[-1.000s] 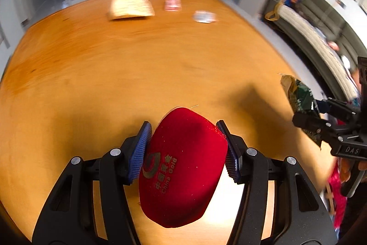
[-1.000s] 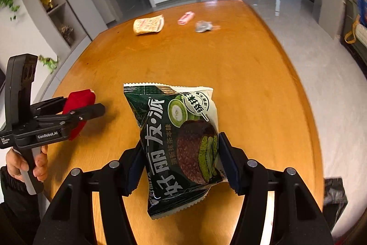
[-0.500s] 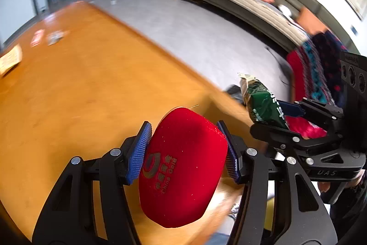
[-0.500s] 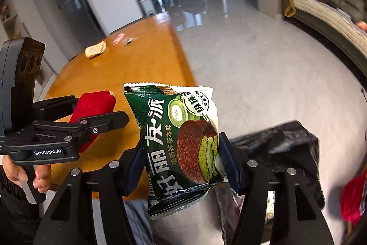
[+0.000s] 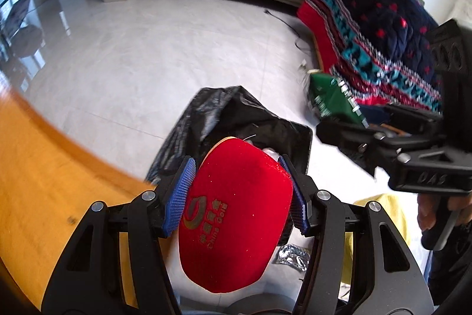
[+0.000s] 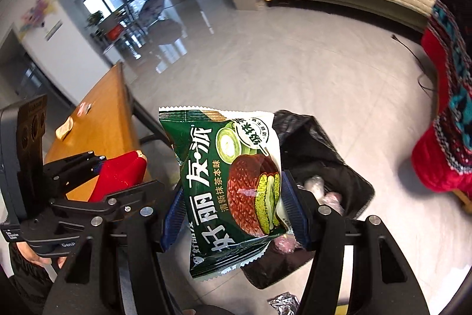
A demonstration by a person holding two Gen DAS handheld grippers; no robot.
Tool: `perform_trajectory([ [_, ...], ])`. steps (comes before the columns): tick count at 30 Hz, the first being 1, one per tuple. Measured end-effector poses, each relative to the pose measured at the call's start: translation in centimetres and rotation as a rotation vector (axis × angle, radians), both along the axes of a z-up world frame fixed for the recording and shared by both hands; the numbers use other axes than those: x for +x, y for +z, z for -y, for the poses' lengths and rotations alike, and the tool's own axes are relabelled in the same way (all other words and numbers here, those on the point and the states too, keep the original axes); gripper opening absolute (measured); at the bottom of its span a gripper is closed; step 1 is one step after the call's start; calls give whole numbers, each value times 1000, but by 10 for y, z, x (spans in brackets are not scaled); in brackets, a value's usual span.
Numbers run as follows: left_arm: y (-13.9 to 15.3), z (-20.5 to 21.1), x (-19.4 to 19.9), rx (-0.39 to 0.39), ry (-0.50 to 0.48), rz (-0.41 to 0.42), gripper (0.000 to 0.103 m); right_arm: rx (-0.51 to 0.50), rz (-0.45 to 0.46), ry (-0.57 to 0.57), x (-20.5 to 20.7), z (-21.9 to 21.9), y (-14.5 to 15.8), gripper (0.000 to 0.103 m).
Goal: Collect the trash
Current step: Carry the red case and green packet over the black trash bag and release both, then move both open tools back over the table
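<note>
- Table (image 5: 44, 182): wood top at 8 o'clock in the left view; its curved edge ends just short of the bag, so the carry must clear that rim.
- Left gripper (image 5: 239, 194): clenched on the red case (image 5: 236, 211), pads pressing both flanks. The case looks stiff, velvety and light; the mid-flank hold seems secure.
- Bag (image 5: 236, 114): black, thin and limp, on the floor at 12 o'clock from the case. Its mouth gapes unevenly and would probably fold if brushed.
- Right gripper (image 6: 233, 205): grasping the packet (image 6: 233, 182) across its lower half. The green snack packet seems light, crinkly and slippery, and a hard squeeze may crush it.
- Bag mouth (image 6: 330, 167): at 2 o'clock from the packet, with wrappers already inside.
- Floor (image 6: 295, 64): open tile around the bag; a knitted sleeve (image 6: 442, 138) at 3 o'clock narrows that side.
</note>
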State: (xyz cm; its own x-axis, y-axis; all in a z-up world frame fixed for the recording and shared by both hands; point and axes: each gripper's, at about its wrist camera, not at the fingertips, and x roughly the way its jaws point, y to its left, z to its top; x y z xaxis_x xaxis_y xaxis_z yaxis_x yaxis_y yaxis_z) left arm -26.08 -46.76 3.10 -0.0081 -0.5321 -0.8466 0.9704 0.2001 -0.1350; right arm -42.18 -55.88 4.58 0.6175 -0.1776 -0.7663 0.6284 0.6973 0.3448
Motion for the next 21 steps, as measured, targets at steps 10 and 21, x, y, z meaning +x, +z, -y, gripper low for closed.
perform_trajectory([
  [10,-5,12,-23,26,-50,73,97,-16,-10,-116,-23,15,-1,79],
  [21,5,1,-13,0,-10,80,97,-39,23,-62,-11,5,11,79],
])
